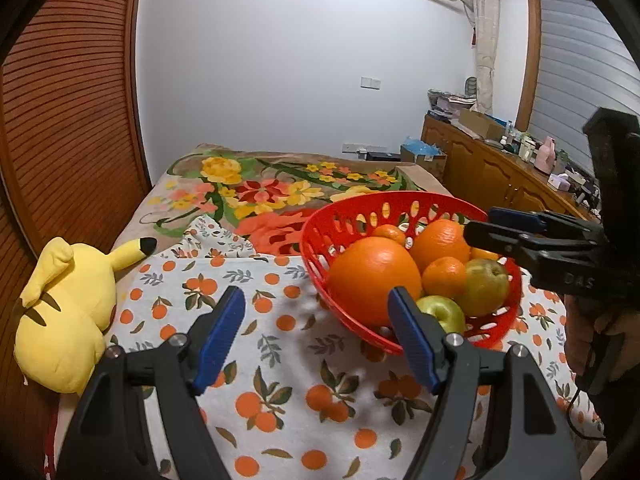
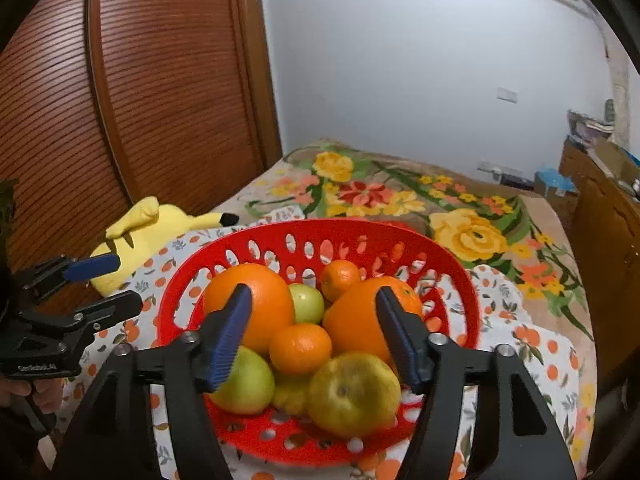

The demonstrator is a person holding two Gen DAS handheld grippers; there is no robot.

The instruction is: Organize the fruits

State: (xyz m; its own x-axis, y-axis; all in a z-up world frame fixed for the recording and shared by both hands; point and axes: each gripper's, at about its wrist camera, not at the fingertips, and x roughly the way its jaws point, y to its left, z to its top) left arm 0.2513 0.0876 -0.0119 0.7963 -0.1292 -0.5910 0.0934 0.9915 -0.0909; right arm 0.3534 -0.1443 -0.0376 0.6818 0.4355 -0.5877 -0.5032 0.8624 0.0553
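A red slotted basket [image 1: 400, 196] [image 2: 320, 224] stands on an orange-print cloth [image 1: 280, 360]. It holds two big oranges [image 2: 248, 304] [image 2: 360, 320], two mandarins [image 2: 300, 348] [image 2: 340, 278], green apples [image 2: 244, 384] [image 2: 306, 304] and a yellow-green apple [image 2: 352, 396]. My right gripper [image 2: 314, 292] [image 1: 480, 224] hovers open over the fruit pile, pads clear of every fruit. My left gripper [image 1: 316, 294] [image 2: 128, 282] is open and holds nothing, low over the cloth just left of the basket.
A yellow plush toy [image 1: 64, 312] [image 2: 160, 224] lies at the cloth's left edge against a louvred wooden door [image 1: 68, 120]. A floral blanket [image 1: 260, 188] covers the bed behind the basket. A cluttered wooden cabinet [image 1: 480, 168] runs along the right.
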